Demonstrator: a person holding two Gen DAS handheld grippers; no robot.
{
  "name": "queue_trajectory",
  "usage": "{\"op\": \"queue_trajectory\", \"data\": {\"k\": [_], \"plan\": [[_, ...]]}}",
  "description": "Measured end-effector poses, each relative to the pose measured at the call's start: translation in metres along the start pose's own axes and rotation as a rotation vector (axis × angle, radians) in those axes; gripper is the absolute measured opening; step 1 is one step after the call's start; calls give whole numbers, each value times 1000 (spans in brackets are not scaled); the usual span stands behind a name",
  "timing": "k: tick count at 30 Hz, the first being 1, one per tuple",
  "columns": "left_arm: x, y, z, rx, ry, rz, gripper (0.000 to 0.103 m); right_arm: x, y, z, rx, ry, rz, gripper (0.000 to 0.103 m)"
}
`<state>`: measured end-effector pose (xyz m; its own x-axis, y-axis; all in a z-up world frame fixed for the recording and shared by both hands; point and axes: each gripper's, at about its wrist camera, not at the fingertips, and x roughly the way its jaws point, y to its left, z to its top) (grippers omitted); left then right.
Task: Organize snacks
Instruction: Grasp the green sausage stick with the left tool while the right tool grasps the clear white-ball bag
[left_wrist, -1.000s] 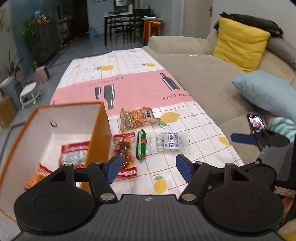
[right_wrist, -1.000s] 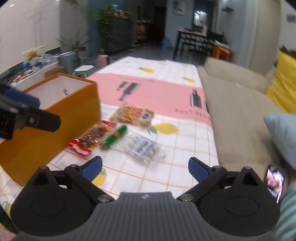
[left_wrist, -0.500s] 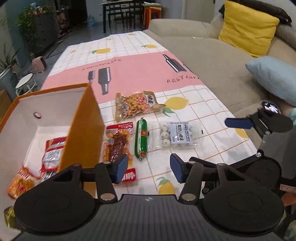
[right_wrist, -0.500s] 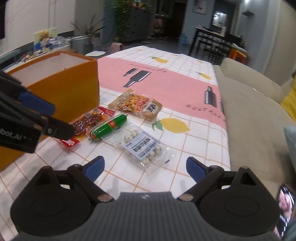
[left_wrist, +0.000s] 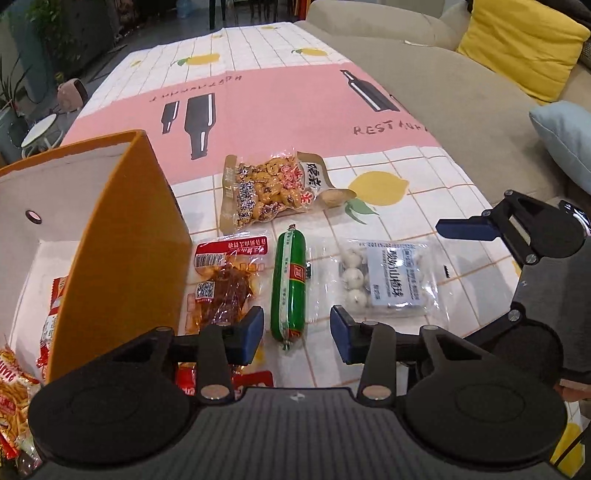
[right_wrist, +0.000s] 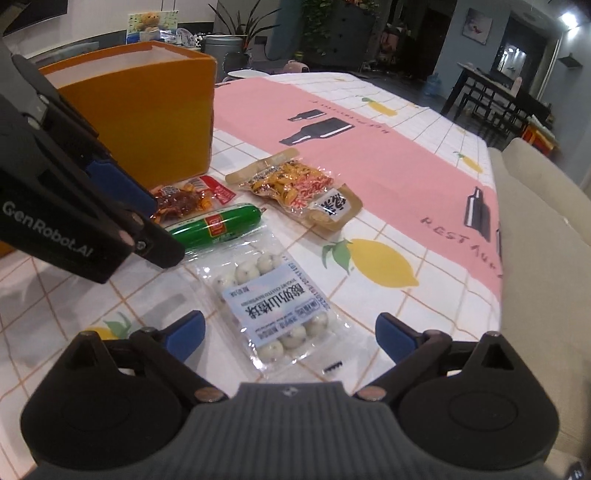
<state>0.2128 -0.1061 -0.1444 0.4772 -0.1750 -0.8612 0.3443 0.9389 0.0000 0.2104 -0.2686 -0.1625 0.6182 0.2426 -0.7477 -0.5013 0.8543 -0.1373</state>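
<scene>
Now both grippers sit lower and nearer the loose snacks than a second ago, closing on the row beside the orange box (left_wrist: 122, 236); the left gripper (left_wrist: 297, 334) has just been narrowing its jaws to a middling gap, with the near end of the green sausage (left_wrist: 289, 284) framed between the pads but not yet pinched; the right gripper (right_wrist: 290, 332) stands wide, empty, over the clear bag of white yogurt balls (right_wrist: 275, 306). Just beside the box wall lies the red dried-meat packet (left_wrist: 223, 280); the peanut bag (left_wrist: 273, 188) lies beyond the sausage. Several packets already lie inside the box. Judging by this, each hand is lining up its own pick, and four snacks remain to be boxed.
</scene>
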Motion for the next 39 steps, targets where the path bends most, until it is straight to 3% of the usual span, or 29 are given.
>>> {"op": "queue_trajectory", "data": {"k": [5,10,20,28,34,39], "plan": [[9,5,5,-35,24,-26,35,8,-8,0,109,12,47,91],[11,7,5,-57,25,-23,20,-1,-4,-3,136,21,10,80],[-10,4,-20,-135,72,-81,16,-24,16,-9,312,185,-61,78],[-32,-5,-55,-120,89,-97,16,-54,31,-32,438,275,-125,78],[-50,-7,-83,-109,123,-129,16,-74,39,-43,584,291,-74,78],[-61,-4,-98,-136,154,-164,16,-88,55,-51,627,298,4,79]]}}
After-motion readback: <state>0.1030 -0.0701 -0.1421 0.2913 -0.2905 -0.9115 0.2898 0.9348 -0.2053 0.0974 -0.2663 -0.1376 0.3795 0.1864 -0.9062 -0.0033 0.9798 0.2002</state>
